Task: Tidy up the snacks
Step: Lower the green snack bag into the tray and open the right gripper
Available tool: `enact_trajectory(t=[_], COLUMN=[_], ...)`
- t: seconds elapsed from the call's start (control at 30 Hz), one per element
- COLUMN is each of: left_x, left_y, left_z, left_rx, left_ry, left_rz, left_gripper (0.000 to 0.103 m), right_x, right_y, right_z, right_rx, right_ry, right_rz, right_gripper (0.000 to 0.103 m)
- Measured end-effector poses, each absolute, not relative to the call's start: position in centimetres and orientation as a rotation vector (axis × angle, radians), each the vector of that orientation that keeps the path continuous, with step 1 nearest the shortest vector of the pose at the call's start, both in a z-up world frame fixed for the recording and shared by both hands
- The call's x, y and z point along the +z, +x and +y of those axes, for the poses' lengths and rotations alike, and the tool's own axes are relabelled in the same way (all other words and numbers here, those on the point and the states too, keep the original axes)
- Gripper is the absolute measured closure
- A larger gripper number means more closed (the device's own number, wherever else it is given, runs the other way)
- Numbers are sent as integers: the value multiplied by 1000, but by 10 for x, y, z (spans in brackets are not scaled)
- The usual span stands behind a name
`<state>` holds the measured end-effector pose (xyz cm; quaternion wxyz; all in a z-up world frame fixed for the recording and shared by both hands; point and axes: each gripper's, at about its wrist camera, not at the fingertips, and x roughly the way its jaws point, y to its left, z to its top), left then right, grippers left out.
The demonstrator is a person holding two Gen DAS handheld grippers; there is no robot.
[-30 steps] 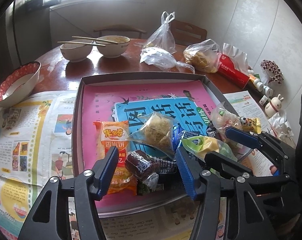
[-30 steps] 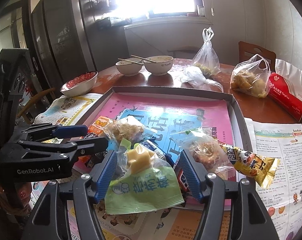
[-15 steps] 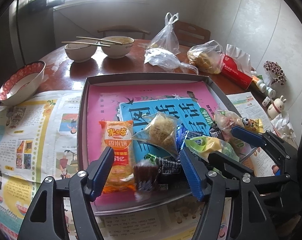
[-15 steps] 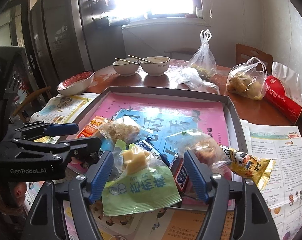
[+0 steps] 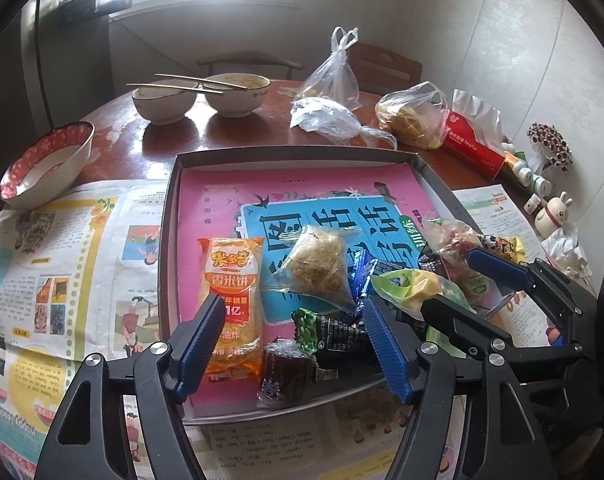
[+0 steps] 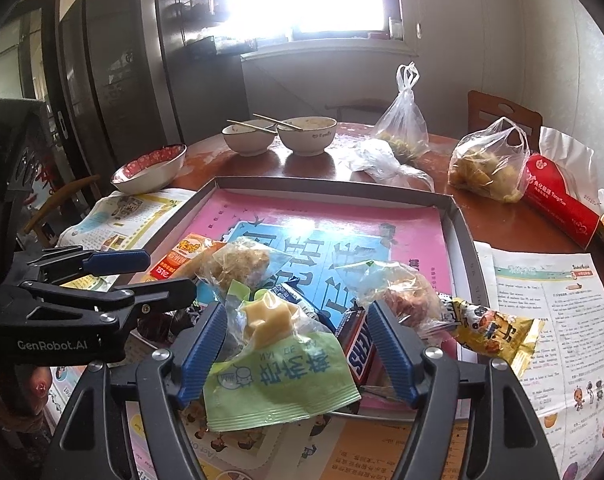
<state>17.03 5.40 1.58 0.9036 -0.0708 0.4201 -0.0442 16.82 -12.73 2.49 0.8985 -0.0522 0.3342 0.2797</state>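
A grey tray [image 5: 170, 216] lined with a pink book holds several snacks near its front edge: an orange rice-cracker pack [image 5: 232, 304], a clear bag of crumbly snack [image 5: 315, 268], a dark brown wrapped sweet [image 5: 282, 372] and a green-black packet [image 5: 325, 332]. My left gripper [image 5: 290, 344] is open and empty, just above the brown sweet. My right gripper [image 6: 296, 344] is open, its fingers either side of a green-labelled bag with a yellow piece [image 6: 274, 364] that lies over the tray's front rim. A Snickers bar [image 6: 359, 348] lies beside it.
The tray [image 6: 459, 220] rests on newspapers [image 5: 62, 264] on a round wooden table. Behind it are two bowls with chopsticks [image 5: 198, 96], a red-rimmed bowl [image 5: 42, 164], plastic bags [image 5: 413, 120], a red pack [image 5: 473, 148] and small figurines [image 5: 551, 216]. A yellow snack pack [image 6: 489, 332] overhangs the tray's right rim.
The brown wrapped sweet, held up between my left gripper's fingers a second ago, now lies on the tray; the left gripper has opened wider. The right gripper has drawn back slightly.
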Motion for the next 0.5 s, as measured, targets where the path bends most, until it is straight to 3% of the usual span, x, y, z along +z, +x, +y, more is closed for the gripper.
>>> enact_trajectory(t=[0.5], left_x=[32], left_y=[156], left_z=[54], left_rx=[-89], left_ry=[-161], left_rz=[812], left_gripper=[27], right_x=[40], right_y=[157], right_z=[-134], right_rx=[554], right_ry=[-99], right_rz=[631], right_gripper=[25])
